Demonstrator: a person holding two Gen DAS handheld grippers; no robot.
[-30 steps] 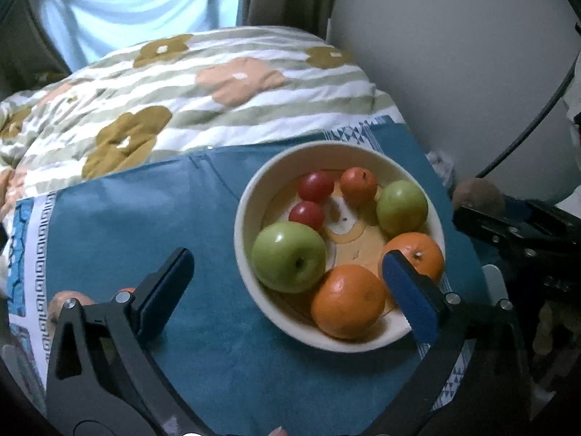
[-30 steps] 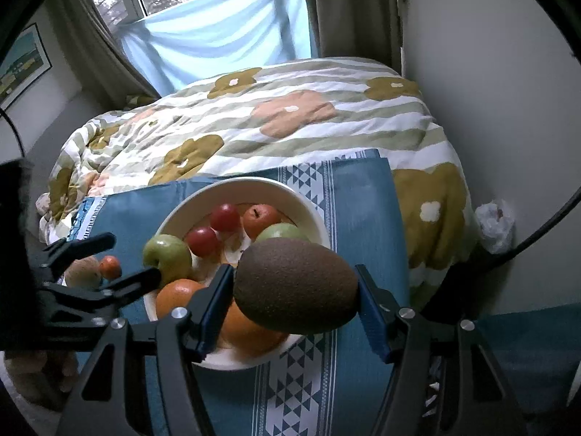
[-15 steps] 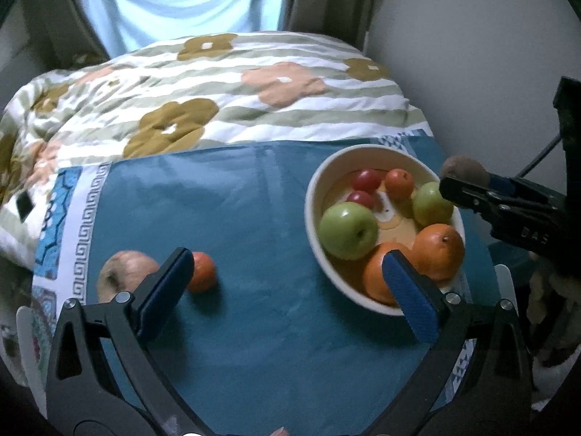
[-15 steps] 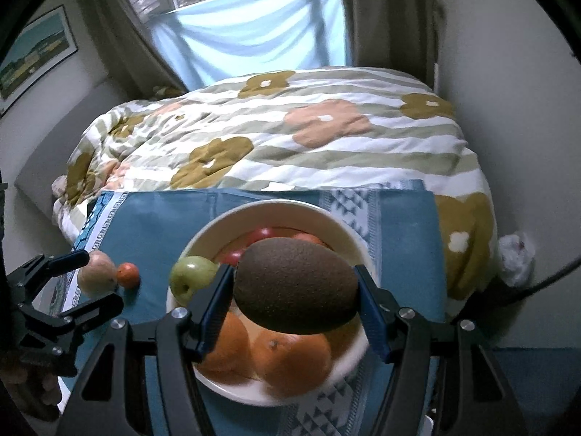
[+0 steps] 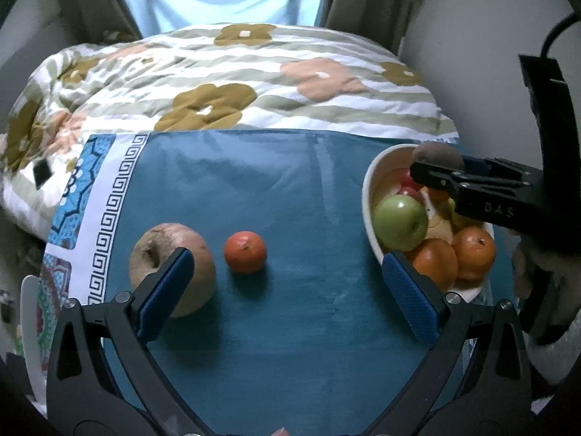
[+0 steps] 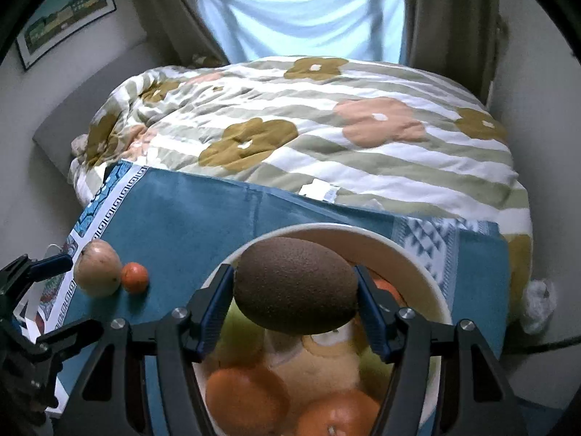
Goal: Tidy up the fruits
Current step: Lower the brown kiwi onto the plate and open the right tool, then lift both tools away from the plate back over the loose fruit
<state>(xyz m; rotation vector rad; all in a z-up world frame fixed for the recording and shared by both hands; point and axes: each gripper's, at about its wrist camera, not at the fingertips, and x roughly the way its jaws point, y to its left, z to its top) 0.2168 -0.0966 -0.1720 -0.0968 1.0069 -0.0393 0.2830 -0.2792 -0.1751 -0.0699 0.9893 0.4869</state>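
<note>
right wrist view: right gripper (image 6: pixel 295 290) tilted down over bowl (image 6: pixel 417 258), jaws pinching kiwi (image 6: pixel 295 285). left gripper (image 5: pixel 287 287) angled down above cloth (image 5: pixel 290 189), jaws spread, empty.

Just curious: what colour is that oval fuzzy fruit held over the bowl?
Brown; the oval fuzzy fruit shows best in the right wrist view.

Left claw (image 5: pixel 287 290) black-framed, blue textured pads (image 5: pixel 410 296), silver screws, right claw (image 6: pixel 294 309) alike

bowl (image 5: pixel 370 185) right on cloth (image 5: pixel 290 189) | pomegranate (image 5: pixel 170 250), tangerine (image 5: pixel 245 256) left
</note>
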